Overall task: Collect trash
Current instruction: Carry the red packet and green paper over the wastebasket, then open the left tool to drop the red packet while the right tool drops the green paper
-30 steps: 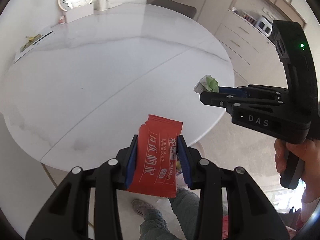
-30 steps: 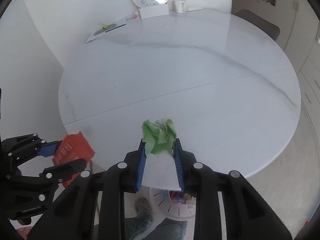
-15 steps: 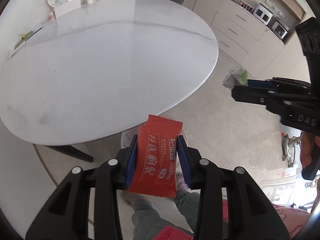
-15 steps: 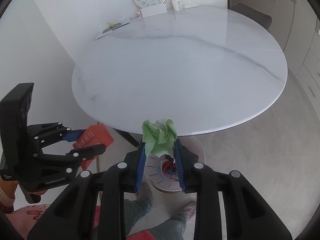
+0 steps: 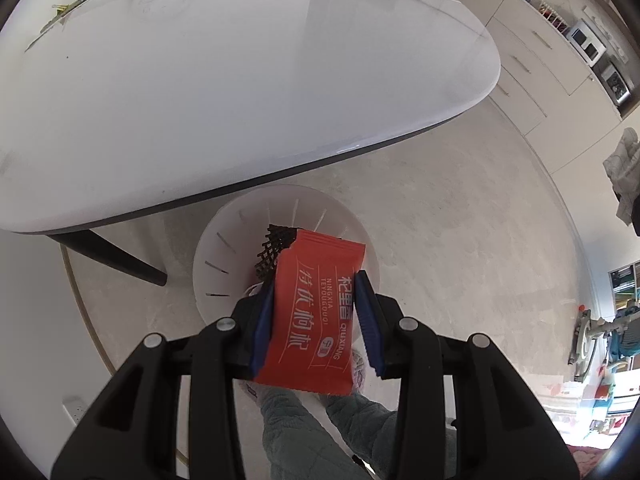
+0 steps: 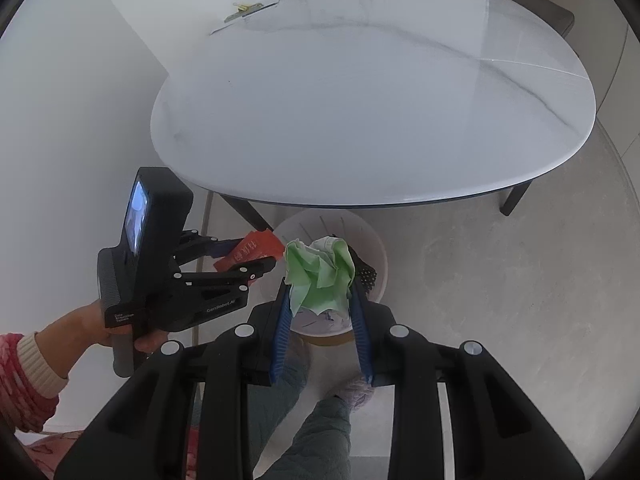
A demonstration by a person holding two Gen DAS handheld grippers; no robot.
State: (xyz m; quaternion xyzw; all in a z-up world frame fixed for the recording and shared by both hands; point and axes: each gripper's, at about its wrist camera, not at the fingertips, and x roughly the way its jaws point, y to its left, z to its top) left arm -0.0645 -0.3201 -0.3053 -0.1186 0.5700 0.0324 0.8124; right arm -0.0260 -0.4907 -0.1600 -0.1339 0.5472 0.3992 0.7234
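Observation:
My left gripper (image 5: 316, 300) is shut on a red snack wrapper (image 5: 316, 312) with white lettering and holds it above a white waste bin (image 5: 224, 248) on the floor. A black mesh scrap (image 5: 272, 252) lies in the bin. My right gripper (image 6: 320, 300) is shut on a crumpled green and white paper (image 6: 320, 272) above the same bin (image 6: 376, 240). In the right wrist view the left gripper (image 6: 256, 258) with the red wrapper (image 6: 248, 254) sits just left of the paper.
A round white marble table (image 5: 200, 80) stands beyond the bin, its edge overhanging the bin's far side; it also shows in the right wrist view (image 6: 360, 100). Dark table legs (image 5: 120, 260) stand left of the bin. Cabinets (image 5: 540, 64) line the right wall. The person's legs (image 6: 312, 432) are below.
Both grippers have pulled back from over the table and tilted down, so both pieces of trash now hang over the waste bin. Both stay shut on their loads.

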